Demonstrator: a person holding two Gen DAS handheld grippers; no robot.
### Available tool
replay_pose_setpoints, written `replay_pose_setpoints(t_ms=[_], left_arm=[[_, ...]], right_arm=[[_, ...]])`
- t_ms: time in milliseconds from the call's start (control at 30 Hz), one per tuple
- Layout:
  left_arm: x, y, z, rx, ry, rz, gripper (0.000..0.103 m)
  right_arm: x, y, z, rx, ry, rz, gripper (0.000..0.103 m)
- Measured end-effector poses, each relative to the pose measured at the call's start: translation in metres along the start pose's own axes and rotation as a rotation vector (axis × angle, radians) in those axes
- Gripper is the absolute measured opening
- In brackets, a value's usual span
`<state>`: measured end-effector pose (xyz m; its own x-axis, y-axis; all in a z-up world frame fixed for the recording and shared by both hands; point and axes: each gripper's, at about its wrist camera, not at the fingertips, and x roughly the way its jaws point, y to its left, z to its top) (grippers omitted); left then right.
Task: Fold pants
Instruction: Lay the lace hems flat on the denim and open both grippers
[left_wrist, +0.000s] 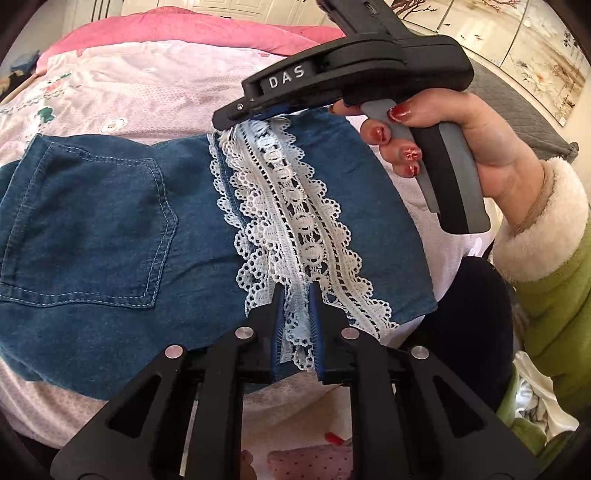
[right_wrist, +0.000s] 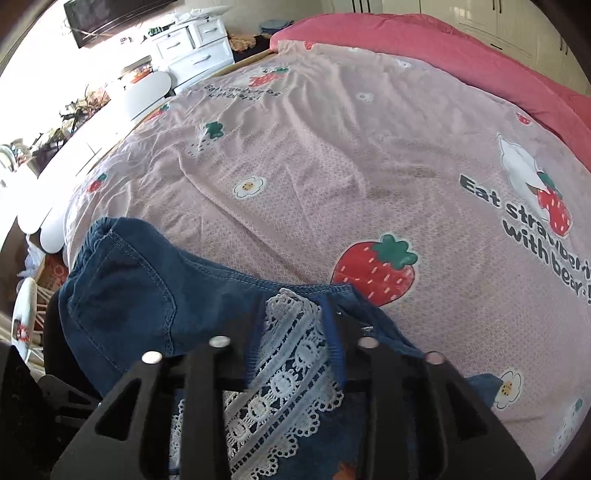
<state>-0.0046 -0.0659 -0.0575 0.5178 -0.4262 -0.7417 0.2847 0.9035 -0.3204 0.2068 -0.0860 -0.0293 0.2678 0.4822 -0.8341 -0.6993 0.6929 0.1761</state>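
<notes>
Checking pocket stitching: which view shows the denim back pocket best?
Left wrist view: the back pocket lies flat, fully outlined by its stitching. The right wrist view shows the same pocket foreshortened, partly cut off by the gripper frame.

Denim pants with a white lace trim cover the near edge of a bed, leaving the pink strawberry-print sheet beyond them bare and open to a pass all the way to the rolled pink quilt along the far side. The left claw and the right claw sit at opposite ends of the lace, the right hand and its green, fleece-cuffed sleeve crowding that side. White drawers and white chairs line the bed's left edge in the right wrist view.
</notes>
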Motion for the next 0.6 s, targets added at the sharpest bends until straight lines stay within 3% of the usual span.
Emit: replay_pose_setpoints(t_ms=[67, 167, 200, 333, 467, 600], left_arm=[[-0.002, -0.001, -0.001, 0.004, -0.004, -0.002, 0.008], [-0.006, 0.0, 0.0, 0.003, -0.01, -0.002, 0.013], [-0.008, 0.001, 0.0, 0.003, -0.017, 0.007, 0.019], [-0.011, 0.006, 0.0, 0.003, -0.022, 0.03, 0.031], [-0.006, 0.007, -0.003, 0.01, -0.009, 0.047, 0.032], [-0.003, 0.004, -0.004, 0.037, -0.007, 0.081, 0.033]], right_arm=[[-0.018, -0.002, -0.002, 0.007, -0.058, 0.001, 0.047], [-0.046, -0.006, -0.007, 0.013, -0.126, -0.014, 0.05], [-0.053, -0.005, -0.011, -0.001, -0.136, -0.03, 0.05], [-0.049, 0.009, -0.025, -0.093, -0.069, -0.063, 0.05], [-0.017, 0.017, -0.031, -0.141, 0.024, -0.124, 0.048], [0.004, 0.006, -0.031, -0.092, 0.048, -0.112, 0.05]])
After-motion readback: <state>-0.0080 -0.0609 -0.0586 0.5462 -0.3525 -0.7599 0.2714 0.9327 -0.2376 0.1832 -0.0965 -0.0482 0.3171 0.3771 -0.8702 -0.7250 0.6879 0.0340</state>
